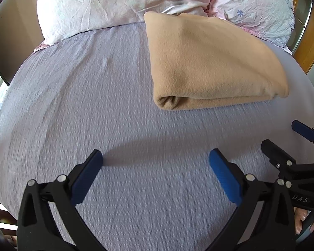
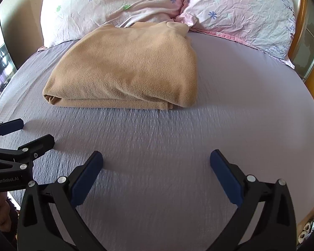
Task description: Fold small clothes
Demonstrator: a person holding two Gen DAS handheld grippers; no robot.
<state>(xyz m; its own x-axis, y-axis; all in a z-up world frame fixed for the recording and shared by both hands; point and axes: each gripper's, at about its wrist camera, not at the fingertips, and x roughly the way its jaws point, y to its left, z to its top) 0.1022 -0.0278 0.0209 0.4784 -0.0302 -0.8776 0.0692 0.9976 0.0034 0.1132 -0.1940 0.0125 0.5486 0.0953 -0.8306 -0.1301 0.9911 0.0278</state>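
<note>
Fleece (image 1: 209, 62), tan and folded, lies upper right in my left view, upper left in my right view, against the pillows (image 2: 119, 4). I have the left tool (image 1: 156, 161) and right tool (image 2: 156, 161) both spread wide, empty, above the bed (image 2: 230, 108).

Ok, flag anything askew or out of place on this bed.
Little stands out. The folded tan fleece garment lies slightly askew on the lavender textured bedsheet, its far corner bunched against the pink floral pillows. Both grippers, left and right, hang open, apart from it.
</note>
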